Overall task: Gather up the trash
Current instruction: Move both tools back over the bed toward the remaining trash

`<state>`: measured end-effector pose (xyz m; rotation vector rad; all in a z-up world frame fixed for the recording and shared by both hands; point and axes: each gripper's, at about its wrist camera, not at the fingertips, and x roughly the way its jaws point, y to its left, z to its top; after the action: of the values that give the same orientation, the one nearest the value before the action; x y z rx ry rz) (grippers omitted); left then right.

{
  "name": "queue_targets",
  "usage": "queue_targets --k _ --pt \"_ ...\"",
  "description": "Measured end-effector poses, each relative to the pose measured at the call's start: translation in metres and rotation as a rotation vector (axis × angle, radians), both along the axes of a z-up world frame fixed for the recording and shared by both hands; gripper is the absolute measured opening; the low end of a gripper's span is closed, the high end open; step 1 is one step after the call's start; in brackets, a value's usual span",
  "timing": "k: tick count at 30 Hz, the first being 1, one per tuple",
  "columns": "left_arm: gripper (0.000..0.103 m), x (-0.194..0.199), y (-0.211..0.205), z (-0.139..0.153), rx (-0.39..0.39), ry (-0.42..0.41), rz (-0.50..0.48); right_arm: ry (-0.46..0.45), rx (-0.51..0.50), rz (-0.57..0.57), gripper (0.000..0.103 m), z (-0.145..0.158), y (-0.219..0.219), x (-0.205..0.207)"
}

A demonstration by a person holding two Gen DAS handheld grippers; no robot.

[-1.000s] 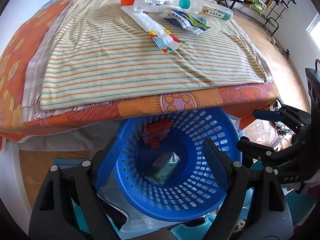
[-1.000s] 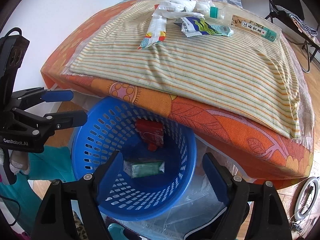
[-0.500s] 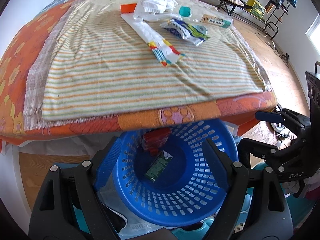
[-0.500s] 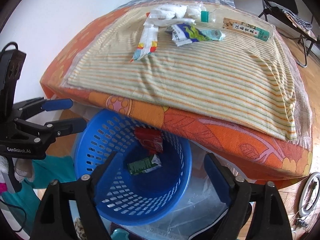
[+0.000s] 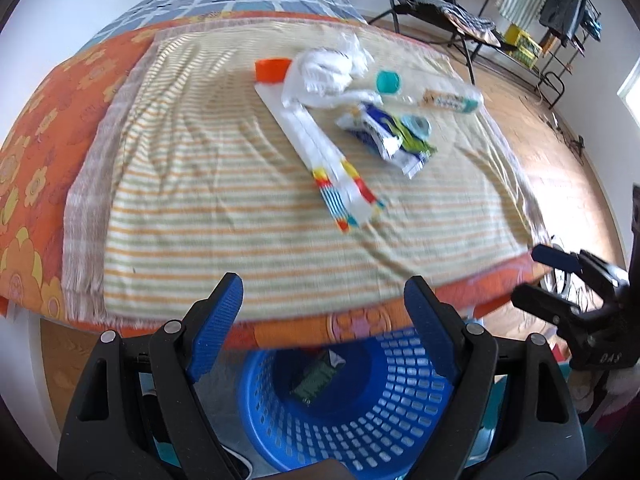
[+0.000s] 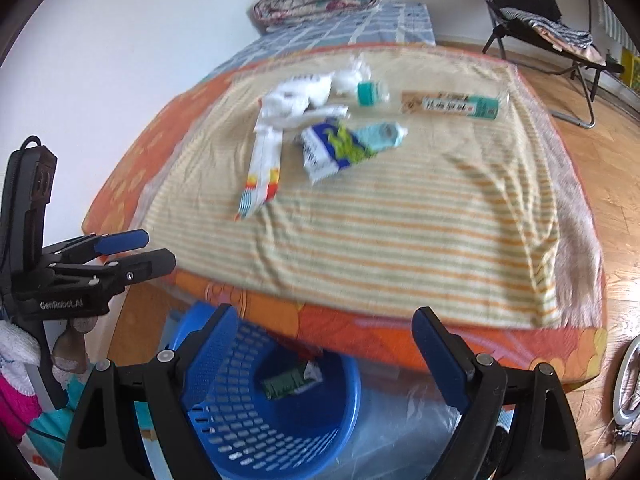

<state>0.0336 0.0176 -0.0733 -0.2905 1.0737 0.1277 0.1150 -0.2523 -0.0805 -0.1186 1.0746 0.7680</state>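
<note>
Bed (image 5: 48, 152) with orange floral cover, striped cloth (image 5: 224, 216) spread on top; on the cloth: crumpled white wrappers (image 5: 328, 68), blue-green packet (image 5: 388, 132), bottle (image 5: 440, 98), long striped wrapper (image 5: 320, 152).

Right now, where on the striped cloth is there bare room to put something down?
The near half of the striped cloth is bare, from its front edge above the blue basket up to the long white wrapper. The left strip is bare too. The far middle is crowded: white bag, snack packet and bottle lie close together.
</note>
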Motion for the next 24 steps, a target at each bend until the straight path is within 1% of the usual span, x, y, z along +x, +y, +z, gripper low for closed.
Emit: queue_targets --k 8,12,19,22,24 --pt "0.085 0.040 0.027 0.008 -0.039 -0.012 0.086 -0.022 0.021 -0.008 0.090 0.008 0.004 0.025" --pt "0.085 0.068 0.038 0.007 -0.054 -0.007 0.112 -0.056 0.011 0.013 0.090 0.013 0.015 0.039" --pt "0.085 0.113 0.048 -0.008 -0.097 0.028 0.144 -0.110 0.001 0.058 0.090 0.018 0.039 0.062" --pt "0.085 0.127 0.052 -0.018 -0.094 0.053 0.165 -0.127 -0.013 0.071 0.090 0.016 0.050 0.075" --pt "0.081 0.133 0.055 -0.023 -0.088 0.067 0.180 -0.129 -0.025 0.076 0.090 0.012 0.056 0.082"
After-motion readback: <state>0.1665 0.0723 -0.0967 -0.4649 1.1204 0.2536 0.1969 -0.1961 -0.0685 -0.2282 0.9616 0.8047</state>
